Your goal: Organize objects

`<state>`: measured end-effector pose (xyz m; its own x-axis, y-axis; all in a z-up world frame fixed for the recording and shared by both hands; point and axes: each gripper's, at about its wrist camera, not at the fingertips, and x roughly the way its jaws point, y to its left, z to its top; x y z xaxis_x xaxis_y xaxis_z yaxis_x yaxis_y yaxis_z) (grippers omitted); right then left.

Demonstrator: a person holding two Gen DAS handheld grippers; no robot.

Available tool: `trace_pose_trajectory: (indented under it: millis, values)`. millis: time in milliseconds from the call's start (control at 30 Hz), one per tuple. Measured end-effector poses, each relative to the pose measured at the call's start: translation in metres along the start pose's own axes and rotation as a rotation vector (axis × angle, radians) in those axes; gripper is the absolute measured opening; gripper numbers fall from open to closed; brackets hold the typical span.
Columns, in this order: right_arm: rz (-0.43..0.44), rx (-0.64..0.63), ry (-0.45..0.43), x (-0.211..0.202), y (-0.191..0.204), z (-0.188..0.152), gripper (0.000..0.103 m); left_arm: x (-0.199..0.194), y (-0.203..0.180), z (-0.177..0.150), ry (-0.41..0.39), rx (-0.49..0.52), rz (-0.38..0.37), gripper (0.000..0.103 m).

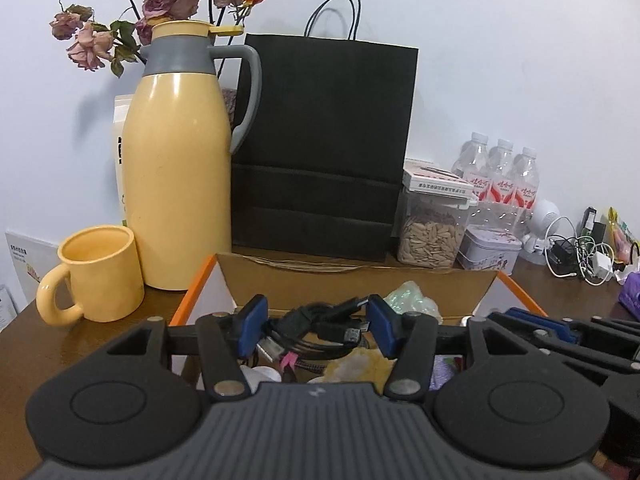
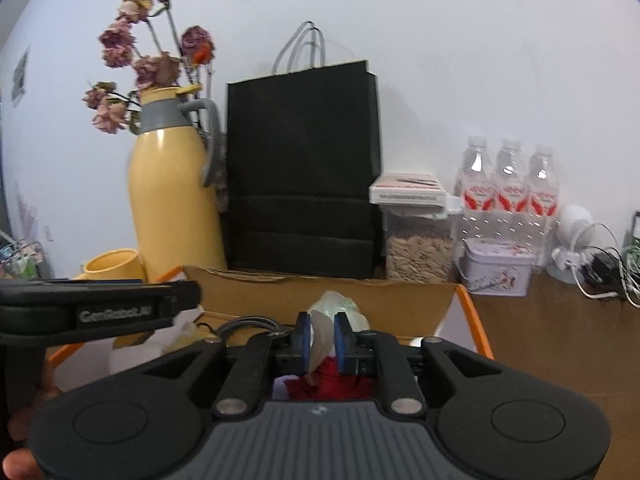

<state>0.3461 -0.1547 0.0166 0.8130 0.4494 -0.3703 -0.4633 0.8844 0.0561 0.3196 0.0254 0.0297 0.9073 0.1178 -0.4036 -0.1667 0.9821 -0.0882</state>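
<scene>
A bundle of black cables (image 1: 320, 326) is clamped between the blue pads of the left gripper (image 1: 316, 328) above the cardboard box (image 1: 360, 280). A pale, thin sheet (image 2: 322, 338) is pinched by the right gripper (image 2: 322, 338). The cables are judged light and floppy, best taken at mid-bundle.

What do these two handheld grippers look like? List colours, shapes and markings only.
Both match: the left gripper and right gripper have blue finger pads on black linkage arms with silver pivot pins, two round black side housings and a ribbed grey centre plate bearing a small logo. The left one's side, seen from the right wrist, carries pale "GenRobot.AI" lettering.
</scene>
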Motion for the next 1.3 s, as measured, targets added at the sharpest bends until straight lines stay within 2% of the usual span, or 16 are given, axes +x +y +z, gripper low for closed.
trace_pose_trajectory:
  millis: [33,67,100,133,167,200,233,267,500,667,800,900,1167,1300]
  values:
    - [-0.008,0.003,0.006,0.0,-0.002,0.0,0.019,0.0,0.001,0.001,-0.005,-0.003,0.006,0.073]
    - [-0.01,0.007,0.011,0.001,-0.004,0.0,0.031,-0.001,0.002,0.001,-0.012,-0.006,0.011,0.089]
    - [-0.016,0.014,0.01,0.001,-0.005,0.0,0.04,-0.002,0.003,0.002,-0.025,-0.007,0.013,0.097]
    - [-0.026,0.02,0.007,0.0,-0.007,0.0,0.058,-0.004,0.003,0.002,-0.042,-0.006,0.016,0.103]
    - [-0.031,0.022,0.003,-0.001,-0.008,0.0,0.072,-0.006,0.004,0.003,-0.058,-0.008,0.023,0.103]
    - [-0.032,0.024,0.001,-0.001,-0.009,0.0,0.08,-0.007,0.005,0.004,-0.065,-0.01,0.027,0.103]
    - [-0.032,0.027,-0.001,-0.002,-0.01,0.001,0.095,-0.006,0.005,0.005,-0.062,-0.013,0.03,0.103]
    - [-0.032,0.032,-0.006,-0.002,-0.011,0.001,0.103,-0.006,0.006,0.006,-0.056,-0.017,0.033,0.103]
    - [-0.047,0.034,0.013,-0.002,-0.011,0.002,0.103,-0.006,0.005,0.006,-0.039,-0.008,0.023,0.103]
    - [-0.054,0.027,0.0,-0.014,-0.011,0.006,0.103,-0.023,0.009,0.01,-0.068,-0.005,0.009,0.103]
    - [-0.061,0.022,-0.029,-0.038,-0.01,0.011,0.103,-0.048,0.012,0.013,-0.077,0.002,0.036,0.103]
    - [-0.054,0.006,-0.042,-0.06,-0.006,0.012,0.103,-0.076,0.015,0.01,-0.09,0.014,0.014,0.103]
    - [-0.058,0.001,-0.027,-0.127,0.008,-0.003,0.103,-0.147,0.021,-0.011,-0.083,0.049,-0.001,0.103]
    - [-0.049,-0.004,-0.001,-0.158,0.016,-0.017,0.103,-0.178,0.025,-0.027,-0.062,0.052,0.015,0.103]
